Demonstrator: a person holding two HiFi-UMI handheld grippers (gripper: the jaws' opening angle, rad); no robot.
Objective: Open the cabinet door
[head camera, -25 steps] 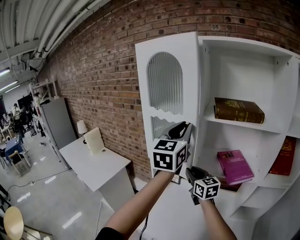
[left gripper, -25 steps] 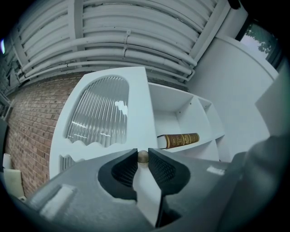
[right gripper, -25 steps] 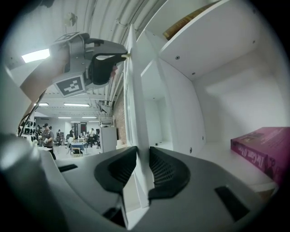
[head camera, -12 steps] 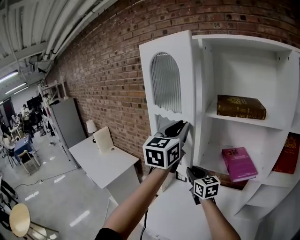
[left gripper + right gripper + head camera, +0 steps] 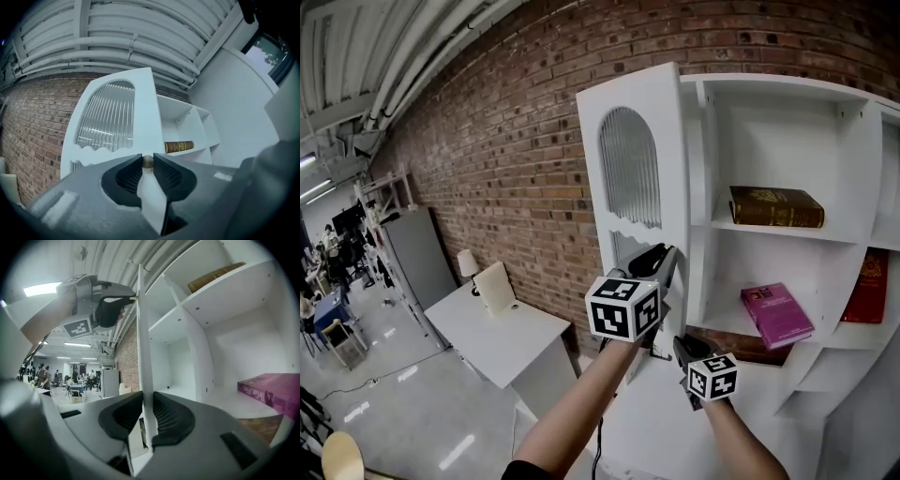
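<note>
My left fingers (image 5: 129,173) pinch the small brass knob (image 5: 147,162) of the white cabinet door with the ribbed glass arch (image 5: 675,141), which stands open at 12 o'clock. My right fingers (image 5: 126,416), just closed in, clamp its thin edge. An uneven pull could slip the knob free or twist the door.

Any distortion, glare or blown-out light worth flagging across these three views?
Head view: sharp, with the cabinet door bowed by the wide lens. Left gripper view: heavy fisheye, black corners, bright streaks on the ribbed glass above the knob. Right gripper view: fisheye too, ceiling light blown out.
</note>
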